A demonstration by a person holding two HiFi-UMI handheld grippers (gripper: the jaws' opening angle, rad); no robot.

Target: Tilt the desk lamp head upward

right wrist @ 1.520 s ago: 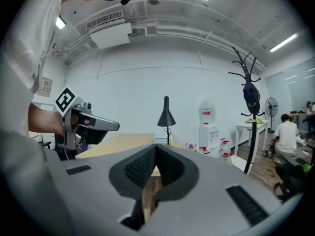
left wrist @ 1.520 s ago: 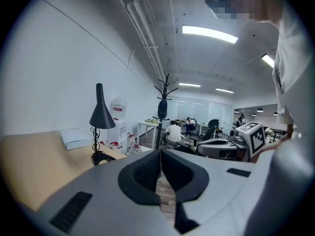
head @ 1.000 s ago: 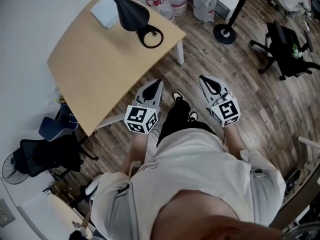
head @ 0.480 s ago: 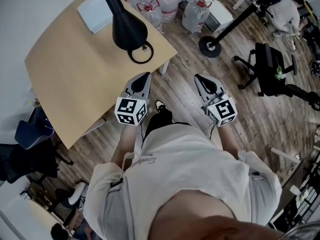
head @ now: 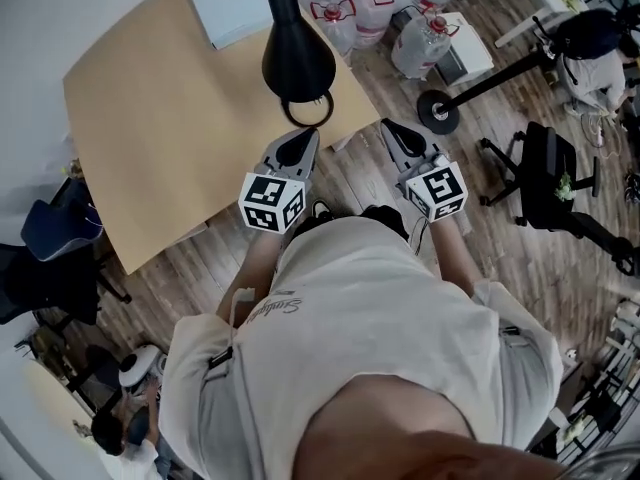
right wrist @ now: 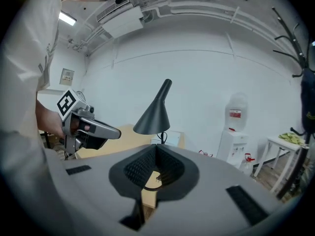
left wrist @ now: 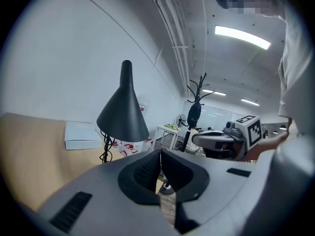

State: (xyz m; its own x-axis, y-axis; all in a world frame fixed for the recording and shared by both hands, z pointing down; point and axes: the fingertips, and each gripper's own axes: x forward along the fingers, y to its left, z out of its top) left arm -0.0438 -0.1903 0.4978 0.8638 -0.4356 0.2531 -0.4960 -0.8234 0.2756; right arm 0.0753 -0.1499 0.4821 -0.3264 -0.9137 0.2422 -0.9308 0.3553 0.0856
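Note:
A black desk lamp stands on the wooden table [head: 150, 128]. Its cone head [head: 298, 56] points down over its ring base [head: 308, 111] near the table's corner. My left gripper [head: 300, 141] is shut and empty, its tip at the table edge just short of the base. My right gripper [head: 392, 131] is also shut and empty, off the table to the right of the corner. The left gripper view has the lamp head [left wrist: 123, 114] ahead on the left, above the shut left gripper [left wrist: 160, 156]. From the right gripper [right wrist: 156, 151], the lamp head [right wrist: 155, 113] is straight ahead.
A flat white box [head: 232, 6] lies on the table behind the lamp. Water bottles [head: 365, 3] stand on the floor past the table, with a black pole stand [head: 440, 108] and office chair [head: 555, 178] to the right. A water dispenser [right wrist: 235, 132] stands by the wall.
The person has moved closer to the table. Both grippers have advanced toward the lamp, from over the floor to the table's corner by the lamp base. Both stay shut.

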